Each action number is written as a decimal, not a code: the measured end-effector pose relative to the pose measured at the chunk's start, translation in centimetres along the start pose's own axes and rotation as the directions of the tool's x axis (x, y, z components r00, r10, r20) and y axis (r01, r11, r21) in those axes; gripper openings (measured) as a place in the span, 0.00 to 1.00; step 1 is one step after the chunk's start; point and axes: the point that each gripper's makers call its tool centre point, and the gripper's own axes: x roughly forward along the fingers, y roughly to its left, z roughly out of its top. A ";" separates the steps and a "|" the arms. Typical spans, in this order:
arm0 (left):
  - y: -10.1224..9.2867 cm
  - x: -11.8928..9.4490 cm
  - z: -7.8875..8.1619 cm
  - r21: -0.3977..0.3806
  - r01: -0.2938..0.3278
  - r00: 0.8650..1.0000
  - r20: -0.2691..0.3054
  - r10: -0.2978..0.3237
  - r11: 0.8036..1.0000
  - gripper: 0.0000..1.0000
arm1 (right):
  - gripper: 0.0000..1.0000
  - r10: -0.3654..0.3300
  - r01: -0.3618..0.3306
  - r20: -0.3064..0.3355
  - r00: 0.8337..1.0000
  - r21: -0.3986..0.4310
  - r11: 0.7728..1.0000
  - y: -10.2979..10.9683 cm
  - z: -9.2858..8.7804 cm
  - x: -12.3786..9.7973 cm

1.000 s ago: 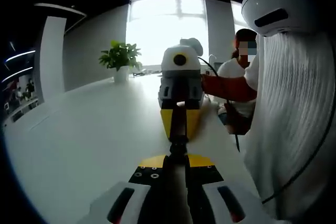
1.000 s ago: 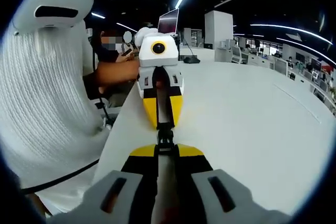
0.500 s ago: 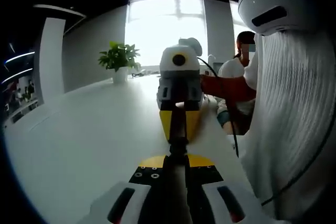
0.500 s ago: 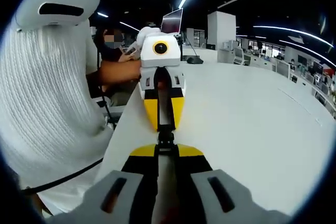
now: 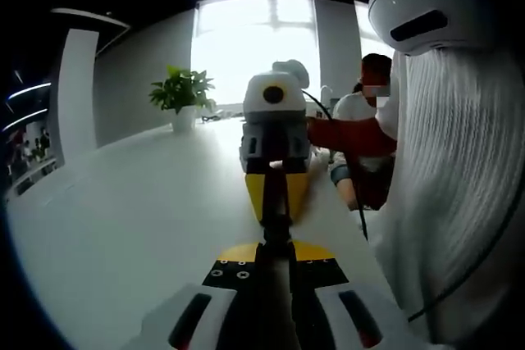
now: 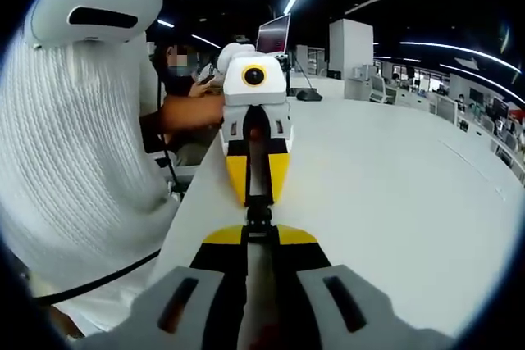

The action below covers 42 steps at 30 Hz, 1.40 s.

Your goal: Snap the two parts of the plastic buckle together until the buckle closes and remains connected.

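My left gripper (image 5: 276, 245) and right gripper (image 6: 259, 227) face tip to tip over the table (image 6: 385, 186); both clamp narrow on the black buckle (image 6: 259, 212).

two grippers (image 5: 277, 217) (image 6: 256, 202), one buckle (image 5: 276, 231), one potted plant (image 5: 181, 94), one laptop (image 6: 273, 35)

Left tongs (image 5: 276, 245) and right tongs (image 6: 258, 220) point tip to tip, jaws closed together.

table (image 5: 123, 219): white | buckle (image 6: 259, 212): black, seemingly | tool (image 6: 257, 171): yellow-black tips, white body | plant (image 5: 182, 89): green
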 end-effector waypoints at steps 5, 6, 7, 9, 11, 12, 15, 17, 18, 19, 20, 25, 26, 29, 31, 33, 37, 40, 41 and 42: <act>0.0 0.0 0.0 -0.001 0.003 1.000 -0.001 -0.003 1.000 0.10 | 0.11 0.004 -0.004 -0.004 1.000 -0.005 1.000 0.1 -0.1 0.1; 0.0 0.0 0.0 0.000 0.002 1.000 -0.001 -0.002 1.000 0.10 | 0.11 0.003 -0.003 -0.003 1.000 -0.005 1.000 0.1 -0.1 0.1; 0.0 0.0 0.0 0.001 0.002 1.000 -0.001 -0.002 1.000 0.10 | 0.11 0.002 -0.002 -0.001 1.000 -0.005 1.000 0.1 -0.1 0.1; 0.0 0.0 0.0 0.001 0.007 1.000 -0.001 -0.007 1.000 0.10 | 0.11 0.000 0.000 0.001 1.000 -0.007 1.000 0.2 -0.1 0.1; 0.0 0.1 0.0 0.006 0.014 1.000 -0.001 -0.014 1.000 0.10 | 0.11 0.004 -0.004 0.001 1.000 -0.011 1.000 0.2 -0.1 0.1; -0.1 0.1 0.0 0.007 0.017 1.000 -0.002 -0.017 1.000 0.10 | 0.11 0.008 -0.008 -0.001 1.000 -0.013 1.000 0.2 -0.1 0.1; 0.0 0.1 0.0 0.007 0.028 1.000 -0.003 -0.028 1.000 0.10 | 0.10 0.021 -0.021 -0.002 1.000 -0.017 1.000 0.2 -0.1 0.1; -0.1 0.2 0.0 0.007 0.034 0.999 -0.003 -0.034 0.999 0.10 | 0.10 0.030 -0.030 -0.002 1.000 -0.020 0.999 0.2 -0.1 0.1; -0.1 0.2 0.0 0.007 0.036 0.999 -0.003 -0.036 0.999 0.10 | 0.11 0.034 -0.034 -0.001 0.999 -0.020 0.999 0.3 -0.1 0.2; -0.1 0.2 0.0 0.007 0.037 0.999 -0.002 -0.037 0.999 0.10 | 0.10 0.035 -0.035 0.001 0.999 -0.019 0.999 0.3 -0.1 0.2; -0.1 0.2 0.0 0.008 0.036 0.999 -0.003 -0.036 0.999 0.10 | 0.10 0.036 -0.036 0.003 0.999 -0.018 0.999 0.3 -0.1 0.2; -0.1 0.3 0.1 0.013 0.047 0.999 -0.004 -0.047 0.999 0.10 | 0.10 0.041 -0.041 0.008 0.999 -0.020 0.999 0.2 0.0 0.2; -0.1 0.3 0.1 0.009 0.053 0.999 -0.005 -0.053 0.999 0.10 | 0.10 0.044 -0.044 0.008 0.999 -0.022 0.999 0.2 0.0 0.2; -0.2 0.4 0.1 0.016 0.073 0.997 -0.005 -0.073 0.997 0.10 | 0.10 0.061 -0.060 0.005 0.998 -0.029 0.998 0.3 0.0 0.2; -1.0 0.7 0.4 0.029 0.129 0.992 -0.009 -0.129 0.991 0.10 | 0.10 0.084 -0.083 0.020 0.996 -0.032 0.996 0.2 0.4 0.7; -0.4 0.0 0.4 0.016 0.124 0.992 -0.001 -0.124 0.992 0.10 | 0.10 0.085 -0.085 0.009 0.996 -0.037 0.996 -0.1 0.2 0.5; -0.6 -0.4 0.5 0.018 0.120 0.993 0.000 -0.120 0.993 0.10 | 0.11 0.077 -0.076 0.016 0.997 -0.043 0.996 0.2 0.1 0.4; -0.5 -0.7 0.6 0.027 0.110 0.994 0.007 -0.111 0.994 0.10 | 0.11 0.058 -0.057 0.020 0.998 -0.045 0.997 0.5 0.2 0.5; -0.5 -0.9 0.7 0.027 0.109 0.994 0.008 -0.109 0.994 0.10 | 0.11 0.056 -0.055 0.022 0.998 -0.041 0.998 0.4 0.1 0.5; -0.4 -1.0 0.7 0.027 0.109 0.994 0.008 -0.109 0.994 0.10 | 0.11 0.054 -0.054 0.020 0.998 -0.035 0.998 0.3 0.0 0.5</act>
